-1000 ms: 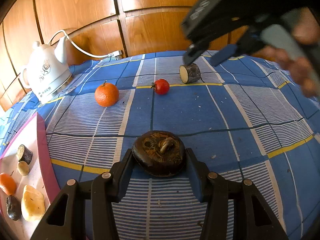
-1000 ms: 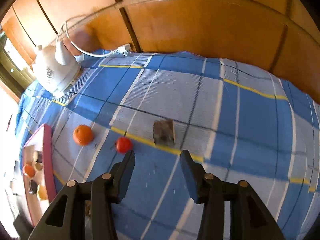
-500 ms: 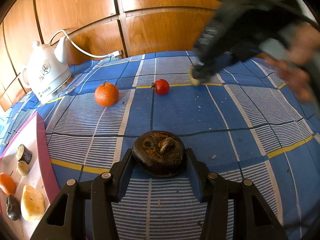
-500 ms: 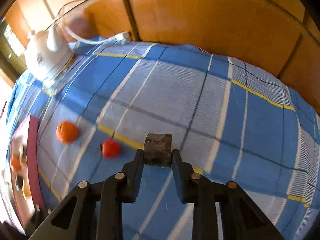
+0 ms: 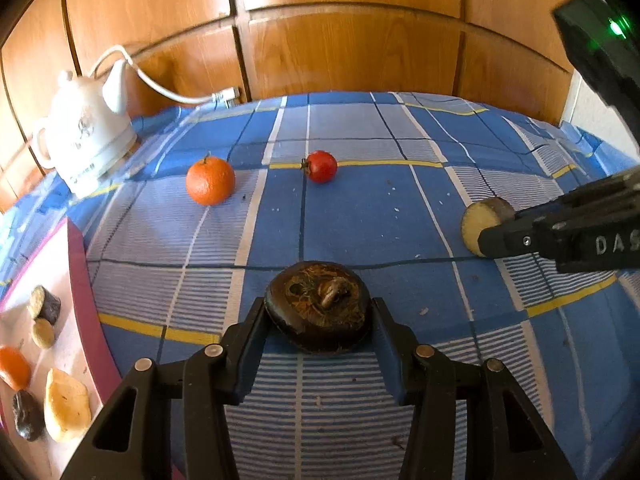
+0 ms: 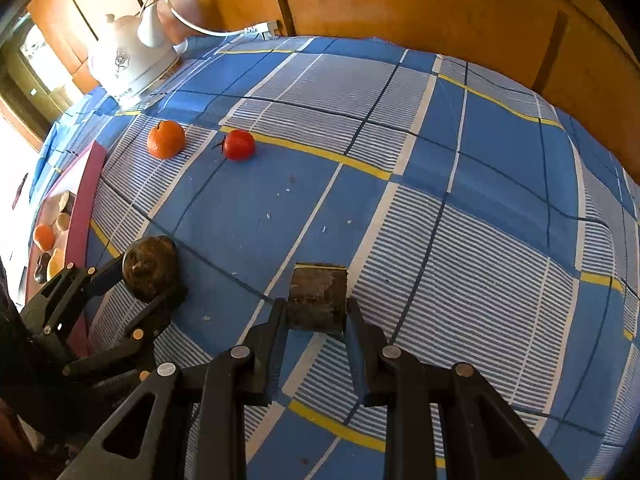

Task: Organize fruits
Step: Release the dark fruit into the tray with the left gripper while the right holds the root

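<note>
My left gripper (image 5: pixel 320 320) is shut on a dark round water chestnut (image 5: pixel 318 306) just above the blue plaid cloth; it also shows in the right wrist view (image 6: pixel 149 268). My right gripper (image 6: pixel 316 312) is shut on a short dark-skinned cut chunk (image 6: pixel 318 298) with a pale cut face, seen in the left wrist view (image 5: pixel 482 222) at the right, lifted off the cloth. An orange (image 5: pixel 210 180) and a red tomato (image 5: pixel 321 166) lie on the cloth farther back. A pink tray (image 5: pixel 78 280) at the left holds several fruit pieces.
A white electric kettle (image 5: pixel 86 136) with a cord stands at the back left against the wooden panelling. The tray's raised rim (image 6: pixel 82 208) runs along the cloth's left edge. Small crumbs dot the cloth.
My right gripper closed on the cut chunk, lifted it and carried it back and to the right, away from the tomato. My left gripper stayed still, holding the water chestnut.
</note>
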`<state>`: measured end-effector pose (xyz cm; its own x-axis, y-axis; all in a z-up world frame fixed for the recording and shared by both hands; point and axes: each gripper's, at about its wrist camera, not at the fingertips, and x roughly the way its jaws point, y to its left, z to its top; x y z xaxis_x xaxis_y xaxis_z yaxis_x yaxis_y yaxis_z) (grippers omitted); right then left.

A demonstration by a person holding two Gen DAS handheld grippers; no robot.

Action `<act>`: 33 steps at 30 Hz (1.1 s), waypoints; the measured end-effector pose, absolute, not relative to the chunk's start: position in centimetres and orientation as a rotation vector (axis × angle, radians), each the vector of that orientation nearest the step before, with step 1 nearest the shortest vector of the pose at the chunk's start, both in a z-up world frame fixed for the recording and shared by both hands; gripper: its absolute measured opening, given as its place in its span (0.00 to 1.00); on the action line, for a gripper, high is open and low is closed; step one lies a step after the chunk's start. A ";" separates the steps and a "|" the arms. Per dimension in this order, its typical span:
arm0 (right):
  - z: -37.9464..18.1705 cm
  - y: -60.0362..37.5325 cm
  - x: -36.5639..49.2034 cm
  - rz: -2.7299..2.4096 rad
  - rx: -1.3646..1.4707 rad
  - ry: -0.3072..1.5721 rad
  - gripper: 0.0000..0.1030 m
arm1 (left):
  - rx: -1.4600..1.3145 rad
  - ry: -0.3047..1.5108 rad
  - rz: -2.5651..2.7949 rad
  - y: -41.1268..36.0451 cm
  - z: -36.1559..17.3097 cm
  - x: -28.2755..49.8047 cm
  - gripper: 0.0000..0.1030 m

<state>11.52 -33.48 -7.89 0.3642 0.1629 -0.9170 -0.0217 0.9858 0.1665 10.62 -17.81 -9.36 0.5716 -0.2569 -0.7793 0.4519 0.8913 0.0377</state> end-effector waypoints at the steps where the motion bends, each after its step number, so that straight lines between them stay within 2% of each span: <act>1: -7.8 -33.5 11.5 0.118 0.132 1.190 0.27 | 0.230 0.886 -0.423 -17.7 -9.2 10.7 0.49; 4: -7.8 -33.7 11.5 0.113 0.131 1.182 0.27 | 0.177 0.922 -0.439 -17.2 -8.6 10.3 0.49; 18: -7.9 -32.7 11.7 0.087 0.044 1.175 0.27 | 0.161 0.881 -0.454 -15.0 -4.7 6.3 0.49; 33: -8.0 -32.3 11.6 0.076 0.018 1.173 0.27 | 0.073 0.884 -0.392 -9.9 -2.9 6.1 0.49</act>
